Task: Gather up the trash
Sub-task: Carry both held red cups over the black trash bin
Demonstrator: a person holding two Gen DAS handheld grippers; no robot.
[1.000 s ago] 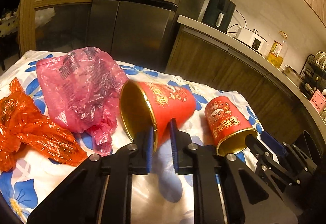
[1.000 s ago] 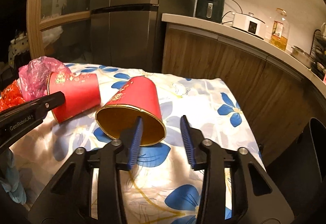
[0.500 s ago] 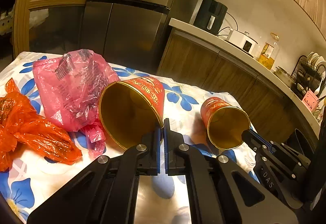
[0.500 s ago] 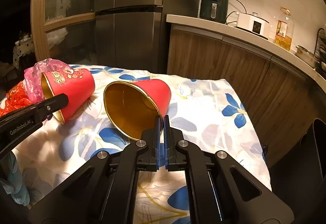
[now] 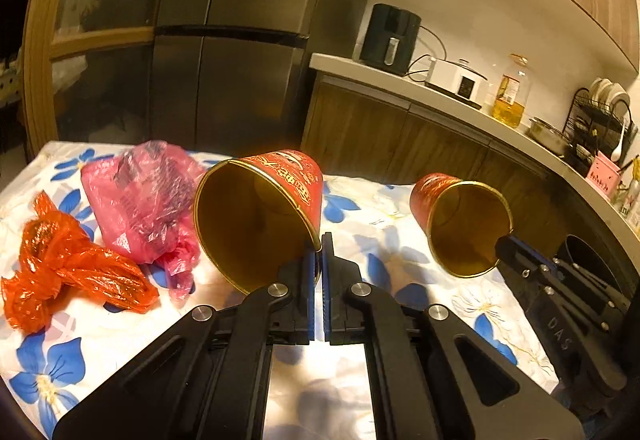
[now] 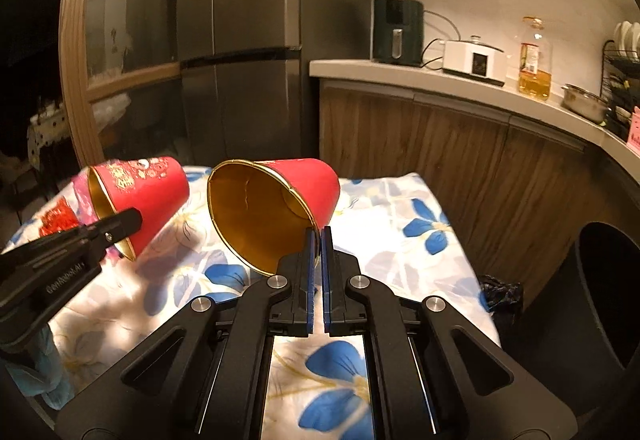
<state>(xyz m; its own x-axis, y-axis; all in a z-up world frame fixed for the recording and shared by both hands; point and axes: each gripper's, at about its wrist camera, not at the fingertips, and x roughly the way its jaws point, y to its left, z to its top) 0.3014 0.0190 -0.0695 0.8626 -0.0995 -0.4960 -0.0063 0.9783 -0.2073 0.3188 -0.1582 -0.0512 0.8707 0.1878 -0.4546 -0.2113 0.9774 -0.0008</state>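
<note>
Both tongs grip cups by the rim: our left gripper (image 5: 320,240) pinches one red cup (image 5: 260,216), our right gripper (image 6: 319,236) the other cup (image 6: 272,208), mouths toward us, probably for binning. Centre frame, the floral tablecloth (image 5: 400,260) carries a pink bag (image 5: 140,200) and an orange bag (image 5: 68,268); beyond stands the refrigerator (image 5: 240,40).

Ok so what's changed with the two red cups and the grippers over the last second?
Both grippers closed on a cup rim and lifted: the left gripper now pinches the left cup, the right gripper the right cup. Both cups were lying on the tablecloth and now hang tilted, mouths toward the cameras. The pink bag and orange bag stayed put.
</note>
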